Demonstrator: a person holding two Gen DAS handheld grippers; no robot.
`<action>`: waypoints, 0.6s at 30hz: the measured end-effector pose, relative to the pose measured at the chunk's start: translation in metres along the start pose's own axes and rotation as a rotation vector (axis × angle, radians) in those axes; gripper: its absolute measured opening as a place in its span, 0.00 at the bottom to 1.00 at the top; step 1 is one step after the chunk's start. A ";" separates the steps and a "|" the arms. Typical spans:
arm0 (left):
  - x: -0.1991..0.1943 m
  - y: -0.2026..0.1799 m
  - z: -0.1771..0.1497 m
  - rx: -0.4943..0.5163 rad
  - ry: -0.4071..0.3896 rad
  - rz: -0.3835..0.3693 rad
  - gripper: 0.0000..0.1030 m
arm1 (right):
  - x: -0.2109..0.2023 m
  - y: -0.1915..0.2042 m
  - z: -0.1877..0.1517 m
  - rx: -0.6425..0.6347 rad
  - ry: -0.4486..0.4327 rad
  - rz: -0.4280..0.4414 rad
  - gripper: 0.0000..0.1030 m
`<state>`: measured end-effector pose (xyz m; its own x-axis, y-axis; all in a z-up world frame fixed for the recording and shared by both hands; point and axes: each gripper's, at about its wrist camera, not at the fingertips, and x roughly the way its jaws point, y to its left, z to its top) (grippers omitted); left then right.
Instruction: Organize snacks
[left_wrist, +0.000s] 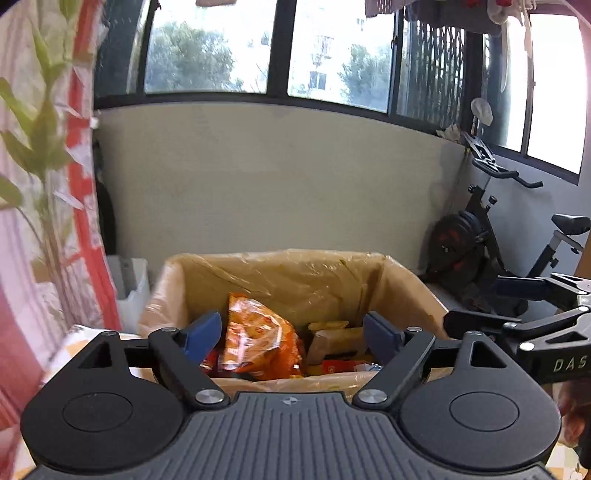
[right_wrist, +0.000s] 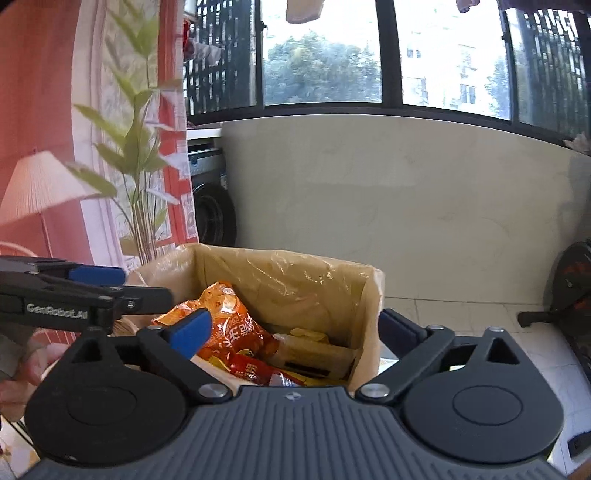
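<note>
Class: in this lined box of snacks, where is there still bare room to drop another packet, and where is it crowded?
Free: the far part of the box, between the orange bag and the back wall, shows bare liner. Crowded: the near half, where the orange bag, a tan packet and red wrappers overlap. Both tongs hang open.

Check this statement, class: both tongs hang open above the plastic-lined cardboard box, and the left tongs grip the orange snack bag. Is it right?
Not quite. The left tongs grip nothing: the left wrist view shows the orange snack bag lying loose in the cardboard box. The right tongs are open above it too.
</note>
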<state>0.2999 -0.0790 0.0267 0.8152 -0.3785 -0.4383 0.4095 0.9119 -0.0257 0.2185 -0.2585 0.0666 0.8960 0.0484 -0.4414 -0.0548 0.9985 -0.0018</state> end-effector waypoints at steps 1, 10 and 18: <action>-0.010 -0.001 0.001 0.007 -0.016 0.018 0.85 | -0.008 0.003 0.002 0.005 -0.007 -0.003 0.99; -0.092 0.001 0.015 0.023 -0.148 0.117 0.90 | -0.075 0.029 0.012 0.055 -0.101 -0.031 1.00; -0.148 -0.014 0.011 0.113 -0.197 0.180 0.90 | -0.122 0.055 0.019 0.061 -0.167 -0.083 1.00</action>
<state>0.1782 -0.0377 0.1012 0.9384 -0.2454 -0.2434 0.2847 0.9480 0.1420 0.1147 -0.2093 0.1374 0.9572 -0.0354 -0.2874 0.0443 0.9987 0.0246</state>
